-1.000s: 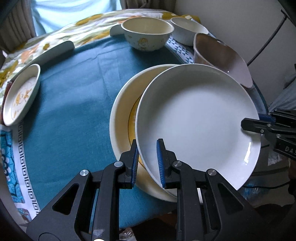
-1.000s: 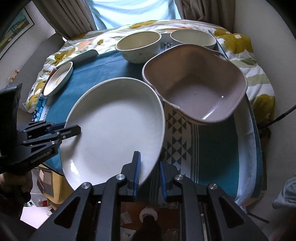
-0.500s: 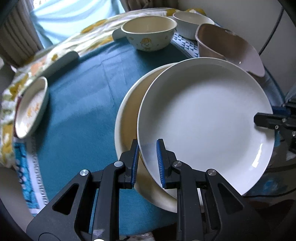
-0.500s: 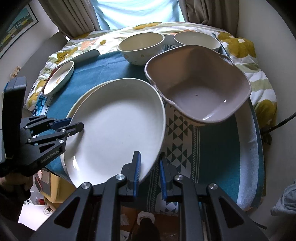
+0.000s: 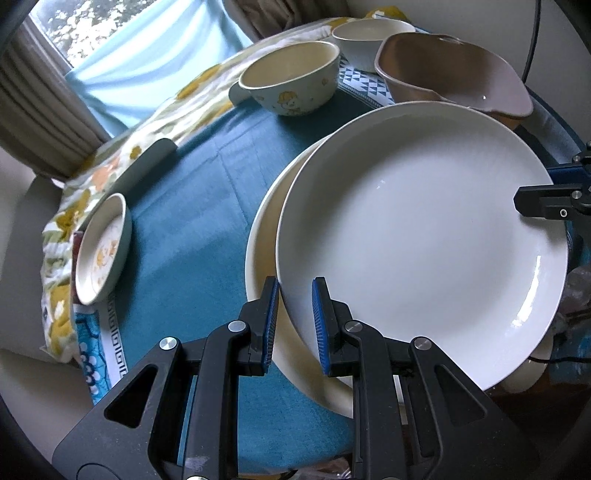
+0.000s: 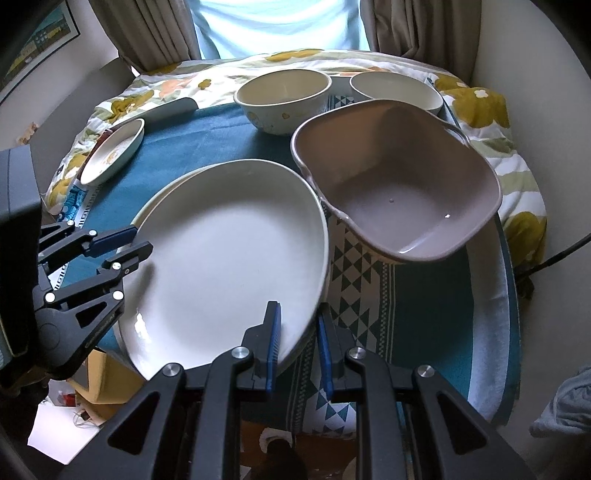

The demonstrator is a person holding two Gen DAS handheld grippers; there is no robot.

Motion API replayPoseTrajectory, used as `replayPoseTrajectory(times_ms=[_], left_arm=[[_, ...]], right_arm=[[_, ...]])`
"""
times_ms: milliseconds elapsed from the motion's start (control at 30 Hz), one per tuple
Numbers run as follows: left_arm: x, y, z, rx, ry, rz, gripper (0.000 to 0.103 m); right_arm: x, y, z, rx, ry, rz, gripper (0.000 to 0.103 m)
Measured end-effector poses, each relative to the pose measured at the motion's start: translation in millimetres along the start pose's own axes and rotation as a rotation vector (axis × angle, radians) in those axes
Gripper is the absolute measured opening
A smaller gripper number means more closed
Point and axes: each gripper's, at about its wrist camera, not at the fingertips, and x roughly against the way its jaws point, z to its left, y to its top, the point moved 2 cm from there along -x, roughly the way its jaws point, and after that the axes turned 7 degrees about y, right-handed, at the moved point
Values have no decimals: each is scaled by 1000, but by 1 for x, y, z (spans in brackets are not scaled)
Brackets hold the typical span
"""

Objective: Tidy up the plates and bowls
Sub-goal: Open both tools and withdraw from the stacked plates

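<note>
Now both hand-held grippers (image 5: 293, 317) (image 6: 298, 343) pinch white plate (image 5: 421, 236).

A lived-in home, likely a dining corner: a round table (image 6: 491, 332) under layered cloths, teal on top and a yellow-flowered one (image 6: 491, 122) at the far edge, carries household crockery. Beyond it hang brown curtains (image 6: 155, 33) around a window; a framed picture (image 6: 40, 37) hangs far left.
</note>
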Motion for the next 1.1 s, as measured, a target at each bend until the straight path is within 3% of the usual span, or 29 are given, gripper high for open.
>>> replayPoseTrajectory(times_ms=[167,400,567,800,833,900,933,1000,1033,1067,1100], left_arm=[[1,-1,3,7,42,-6,16],[-1,0,6,22,20,-2,16],[14,4,19,75,-21,-2,16],[71,15,69,280,-72,-57,17],[83,15,80,317,-72,-74,24],[100,13,98,374,-53,-100,66],[109,11,108,408,-38,-122,97],[129,4,130,473,-21,-193,103],[135,-1,144,502,-11,-201,103],[139,-5,156,527,7,-198,103],[141,-8,166,547,20,-197,103]], right_arm=[[-1,0,0,12,-12,-4,18],[-3,3,6,32,-22,-13,18],[11,6,6,11,16,-44,18],[60,32,30,68,96,-158,18],[67,37,34,76,116,-173,18],[79,47,43,92,164,-195,18],[84,53,49,102,187,-207,20],[93,61,63,133,212,-232,48],[96,67,72,156,226,-243,84],[98,72,80,177,241,-249,103],[100,79,92,204,260,-266,103]])
